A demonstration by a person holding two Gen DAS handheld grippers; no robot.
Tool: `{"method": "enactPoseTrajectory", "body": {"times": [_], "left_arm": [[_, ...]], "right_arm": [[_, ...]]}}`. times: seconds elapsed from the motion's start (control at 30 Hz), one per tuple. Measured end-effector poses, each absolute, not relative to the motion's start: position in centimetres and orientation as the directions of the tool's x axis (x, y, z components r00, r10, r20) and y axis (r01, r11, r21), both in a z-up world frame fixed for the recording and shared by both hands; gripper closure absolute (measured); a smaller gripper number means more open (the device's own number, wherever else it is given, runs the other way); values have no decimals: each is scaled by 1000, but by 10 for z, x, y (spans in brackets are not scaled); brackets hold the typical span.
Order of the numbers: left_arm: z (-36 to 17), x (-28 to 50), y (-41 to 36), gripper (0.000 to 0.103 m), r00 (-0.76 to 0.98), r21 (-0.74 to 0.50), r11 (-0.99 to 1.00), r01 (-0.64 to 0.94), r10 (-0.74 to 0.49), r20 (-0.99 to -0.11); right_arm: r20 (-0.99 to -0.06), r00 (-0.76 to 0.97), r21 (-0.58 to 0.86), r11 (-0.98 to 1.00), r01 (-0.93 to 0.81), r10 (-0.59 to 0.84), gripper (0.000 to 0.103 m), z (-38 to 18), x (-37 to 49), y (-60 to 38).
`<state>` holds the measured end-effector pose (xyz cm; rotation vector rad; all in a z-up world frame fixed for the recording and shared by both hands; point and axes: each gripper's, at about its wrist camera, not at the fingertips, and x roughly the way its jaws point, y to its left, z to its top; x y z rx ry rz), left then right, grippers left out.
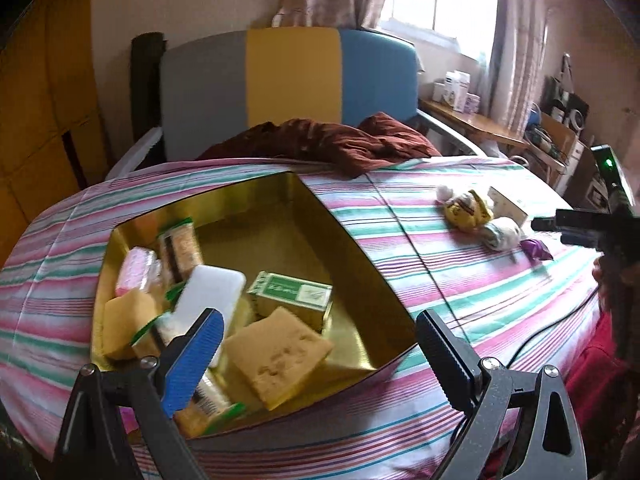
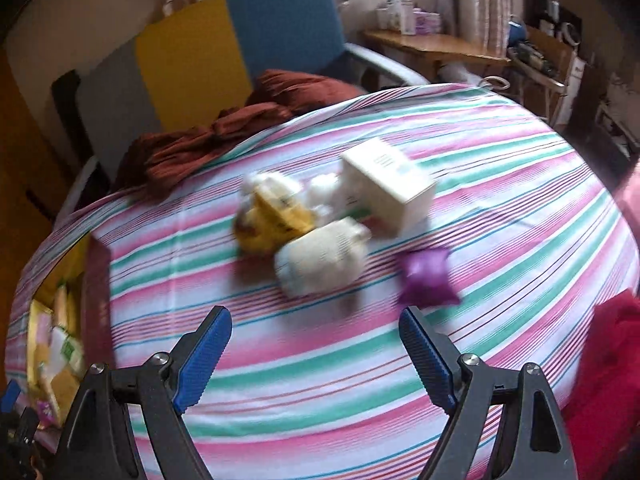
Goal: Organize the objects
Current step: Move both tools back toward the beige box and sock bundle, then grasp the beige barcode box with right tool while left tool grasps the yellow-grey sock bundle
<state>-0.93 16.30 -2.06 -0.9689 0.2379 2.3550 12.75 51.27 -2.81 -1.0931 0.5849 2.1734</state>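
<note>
- Striped cloth in pink, green and white covers the bed (image 2: 320, 360) on which everything lies.
- Gold-coloured tin box (image 1: 352, 240), open at the top, sits on the cloth at the left; it holds several things already: a green-printed carton (image 1: 296, 294), two tan sponges (image 1: 280, 356), a white flat case (image 1: 212, 292) and a pink packet (image 1: 134, 272), jumbled against one another.
- Left gripper (image 1: 320, 352) hangs over the near edge of the box with its jaws wide apart and nothing between them; its left blue pad stands in front of the white case and the sponges.
- Right gripper (image 2: 316, 356) is over bare cloth, jaws spread, gripping nothing.
- Ahead of the right gripper lies a loose cluster: a yellow packet (image 2: 272, 220), a pale rolled bundle (image 2: 320, 260) touching it, a white box (image 2: 388, 188) tipped on its edge just behind, and a purple sachet (image 2: 426, 276) a little apart, nearest the right finger. This view is blurred, so labels cannot be read.
- Nothing lies between the right gripper and the cluster.
- Rust-brown blanket (image 1: 332, 140) is bunched at the far edge of the bed, in front of a grey, yellow and blue headboard (image 1: 292, 76).
- Wooden side table (image 2: 432, 46) with small cartons stands beyond, under a curtained window.
- Red fabric (image 2: 608, 360) shows at the right edge.
</note>
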Motion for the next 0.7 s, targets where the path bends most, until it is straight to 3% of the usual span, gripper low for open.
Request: {"method": "enactPoseTrajectory", "body": {"times": [0.3, 0.7], "left_arm": [[-19, -12, 200, 6, -524, -59, -775, -630, 480, -703], [-2, -29, 262, 6, -465, -109, -723, -682, 544, -699]], "right_arm": [[-800, -404, -16, -688, -726, 444, 16, -32, 114, 584], [-793, -397, -74, -721, -689, 462, 16, -57, 79, 629]]}}
